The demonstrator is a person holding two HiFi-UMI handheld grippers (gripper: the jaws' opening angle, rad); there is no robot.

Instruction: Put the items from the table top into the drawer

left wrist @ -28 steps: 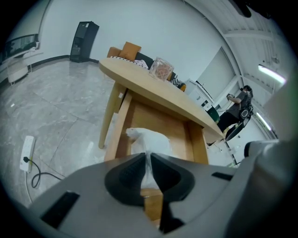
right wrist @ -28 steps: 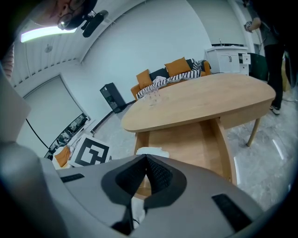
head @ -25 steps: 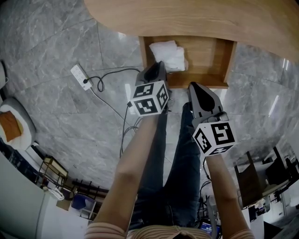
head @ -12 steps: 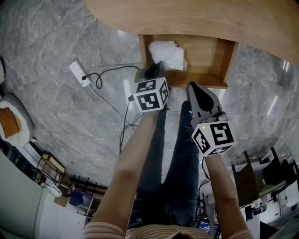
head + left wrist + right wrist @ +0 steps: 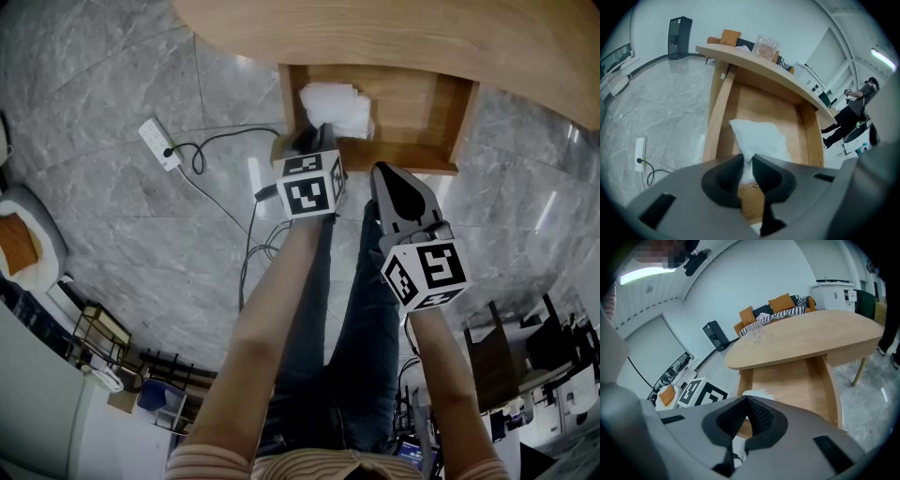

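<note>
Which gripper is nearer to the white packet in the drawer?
Left. The left gripper pinches the white packet at its near edge with its fingers. The right gripper is shut and apart from it, before the drawer front.

grippers: you hold two, the left gripper (image 5: 746,161) and the right gripper (image 5: 747,399)
marker cubes (image 5: 309,185): two, one on each gripper
drawer (image 5: 460,120): one, upper middle of your head view
white bag (image 5: 336,105): one, inside that drawer
bench (image 5: 422,37): one
power strip (image 5: 156,143): one, on the floor (image 5: 112,75), upper left
</note>
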